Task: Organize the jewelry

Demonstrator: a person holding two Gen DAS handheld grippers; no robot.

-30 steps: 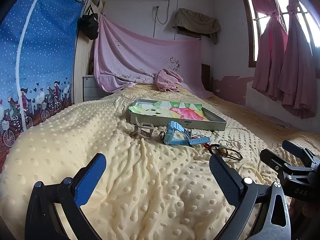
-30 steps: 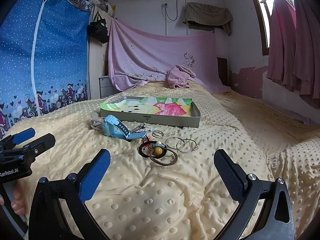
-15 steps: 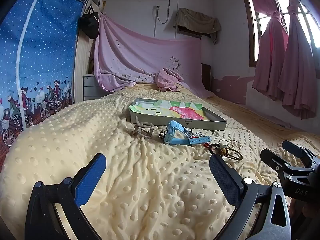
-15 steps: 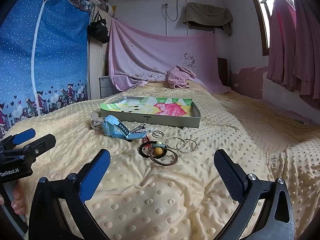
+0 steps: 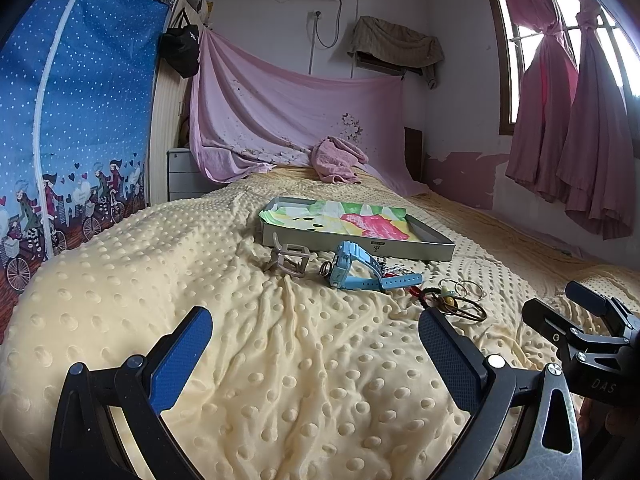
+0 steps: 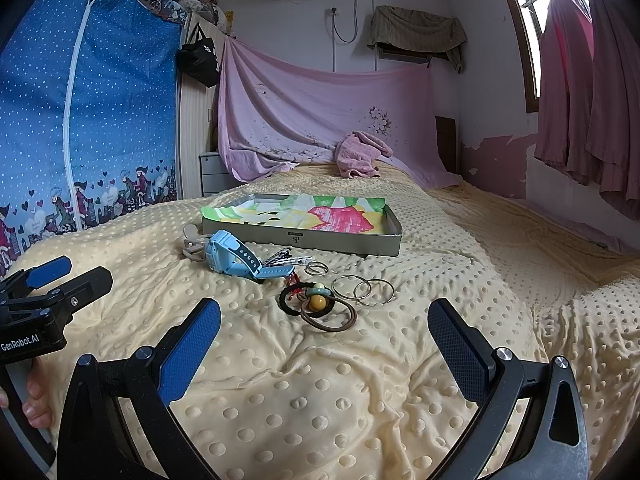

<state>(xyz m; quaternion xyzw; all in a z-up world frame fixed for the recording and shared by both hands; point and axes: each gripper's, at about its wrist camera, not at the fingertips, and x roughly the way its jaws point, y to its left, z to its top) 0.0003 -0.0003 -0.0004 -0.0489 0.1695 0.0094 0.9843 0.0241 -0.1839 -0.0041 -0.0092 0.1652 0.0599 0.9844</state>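
Note:
A grey tray (image 6: 304, 236) lined with bright paper lies on the yellow dotted blanket; it also shows in the left wrist view (image 5: 360, 241). In front of it lie a blue watch (image 6: 236, 256), a beige watch (image 5: 291, 258), dark hair ties with a yellow bead (image 6: 318, 304), thin metal bangles (image 6: 364, 290) and small rings (image 6: 317, 268). My left gripper (image 5: 316, 344) is open and empty, short of the blue watch (image 5: 356, 270). My right gripper (image 6: 324, 338) is open and empty, just short of the hair ties.
The blanket (image 6: 320, 392) covers the whole bed. A pink towel (image 6: 360, 154) lies at the far end below a hanging pink sheet. A blue curtain (image 6: 88, 120) hangs on the left, pink curtains (image 6: 592, 112) at the right window.

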